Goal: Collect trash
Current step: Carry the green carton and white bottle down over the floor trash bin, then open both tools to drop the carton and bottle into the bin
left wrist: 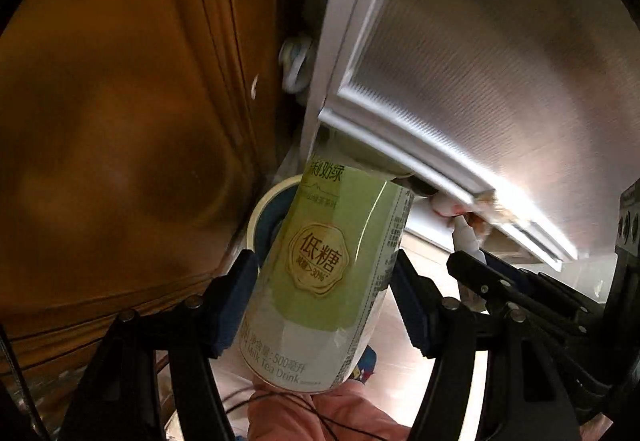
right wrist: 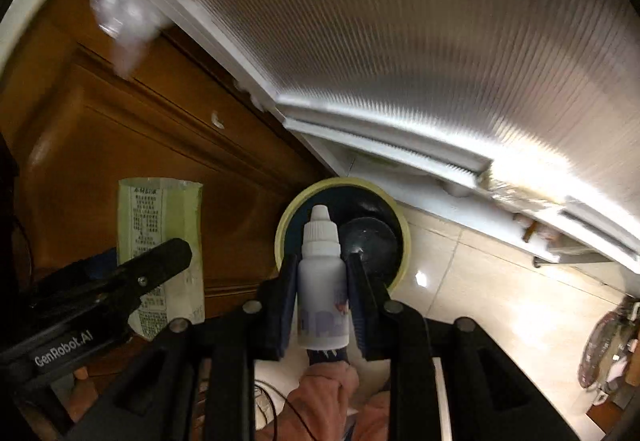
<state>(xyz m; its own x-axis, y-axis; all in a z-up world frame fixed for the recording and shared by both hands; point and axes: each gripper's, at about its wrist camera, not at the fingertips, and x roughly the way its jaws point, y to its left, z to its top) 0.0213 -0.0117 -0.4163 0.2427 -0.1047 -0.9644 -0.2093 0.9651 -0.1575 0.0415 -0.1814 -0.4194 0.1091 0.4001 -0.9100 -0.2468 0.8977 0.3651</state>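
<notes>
My left gripper is shut on a green and white milk tea bottle, held tilted above a round trash bin with a pale yellow rim and dark liner. My right gripper is shut on a small white dropper bottle, held upright just over the same bin. In the right wrist view the milk tea bottle and the left gripper show at the left. In the left wrist view the dropper bottle tip and the right gripper show at the right.
A brown wooden cabinet stands left of the bin. A white-framed door with ribbed glass rises behind it. Pale floor tiles spread to the right. A fan-like object sits at the far right.
</notes>
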